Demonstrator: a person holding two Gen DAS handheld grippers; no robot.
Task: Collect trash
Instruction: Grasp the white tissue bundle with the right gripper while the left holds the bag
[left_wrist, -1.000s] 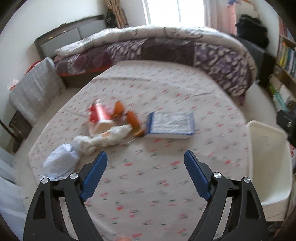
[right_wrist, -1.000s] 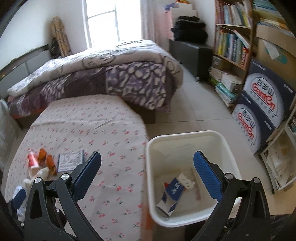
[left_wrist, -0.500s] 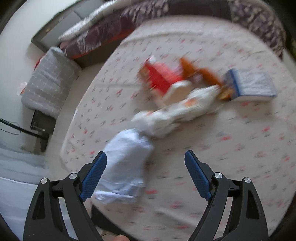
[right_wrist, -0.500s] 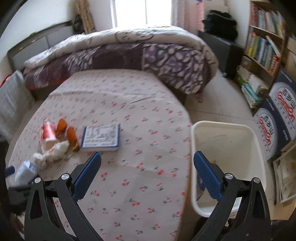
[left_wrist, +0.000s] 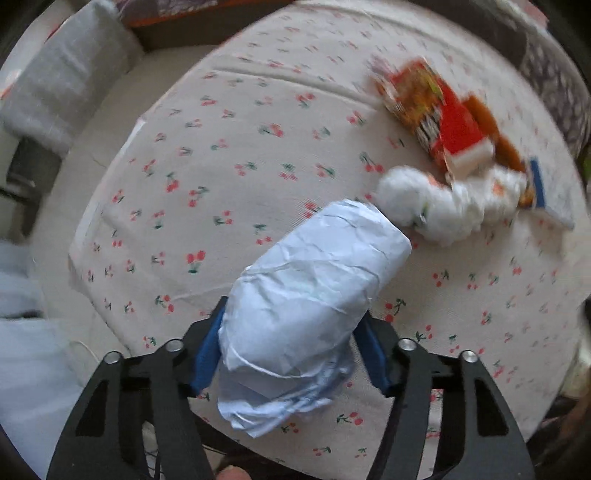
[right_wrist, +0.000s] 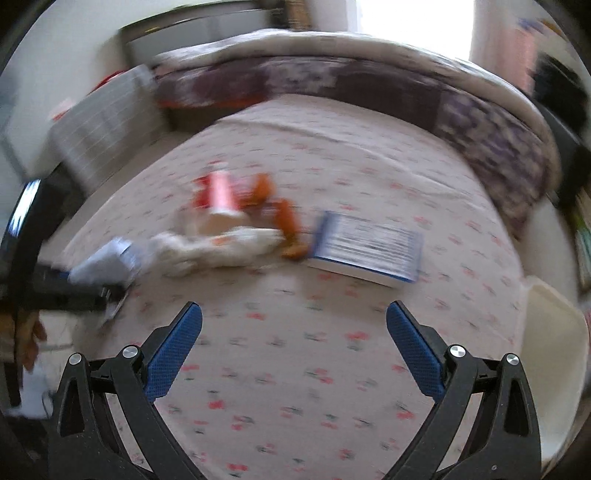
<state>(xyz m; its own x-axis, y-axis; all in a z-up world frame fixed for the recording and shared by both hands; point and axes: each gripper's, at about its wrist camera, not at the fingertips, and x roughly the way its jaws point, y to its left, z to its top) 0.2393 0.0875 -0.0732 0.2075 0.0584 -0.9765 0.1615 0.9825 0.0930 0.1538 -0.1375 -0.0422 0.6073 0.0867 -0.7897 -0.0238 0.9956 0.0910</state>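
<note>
On the bed (right_wrist: 332, 332), cherry-print sheet (left_wrist: 229, 177)

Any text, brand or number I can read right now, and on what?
None can be read.
Red packet: print on its wrapper, blurred.
Book: lines of print on its cover, blurred.
Crumpled paper between the closing left gripper's jaws: no print shows.
White wad: orange marks, no letters to make out.
</note>
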